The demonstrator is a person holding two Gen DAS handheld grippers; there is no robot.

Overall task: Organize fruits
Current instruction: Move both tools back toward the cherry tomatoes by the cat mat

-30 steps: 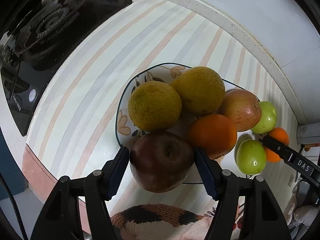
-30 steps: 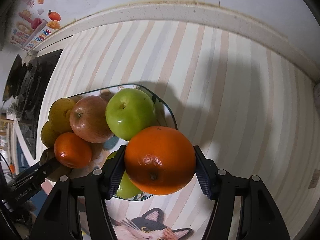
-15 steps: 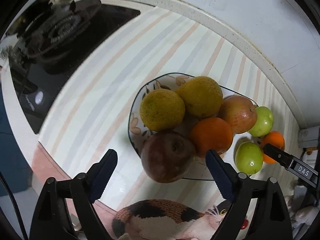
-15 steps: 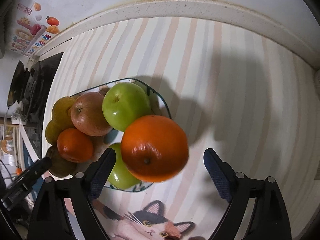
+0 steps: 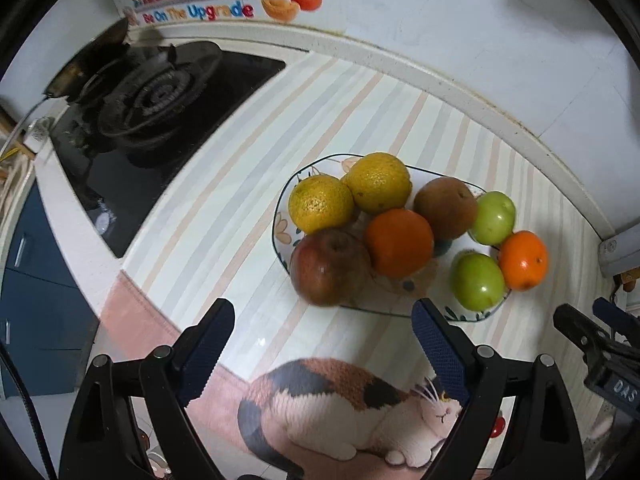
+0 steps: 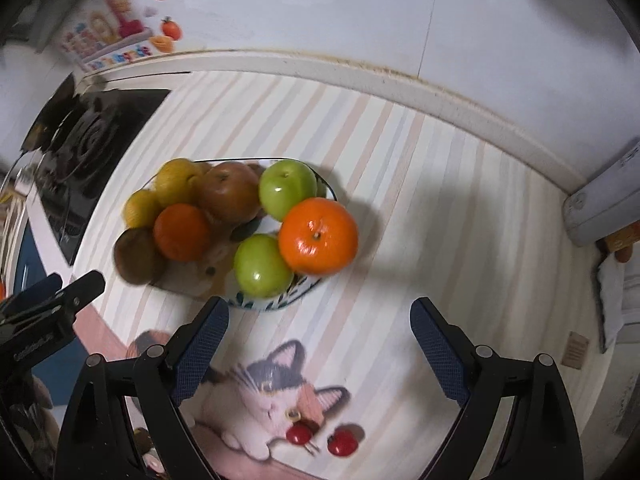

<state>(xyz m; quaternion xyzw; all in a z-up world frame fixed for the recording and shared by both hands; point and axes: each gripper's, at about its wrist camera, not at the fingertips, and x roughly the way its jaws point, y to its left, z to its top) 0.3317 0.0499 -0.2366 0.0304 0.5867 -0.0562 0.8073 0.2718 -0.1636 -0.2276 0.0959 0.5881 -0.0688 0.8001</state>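
Two cherries (image 6: pixel 320 440), right view only

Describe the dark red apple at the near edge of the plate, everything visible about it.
The dark red apple is round and glossy, deep red shading to brownish, with a small highlight on its skin and its stem dimple facing up. It sits at the near-left edge of the patterned plate, bulging past the rim toward the striped countertop. It appears to touch the orange on its right and the yellow citrus behind it. Neither gripper touches it; the left gripper is open and clear of it.
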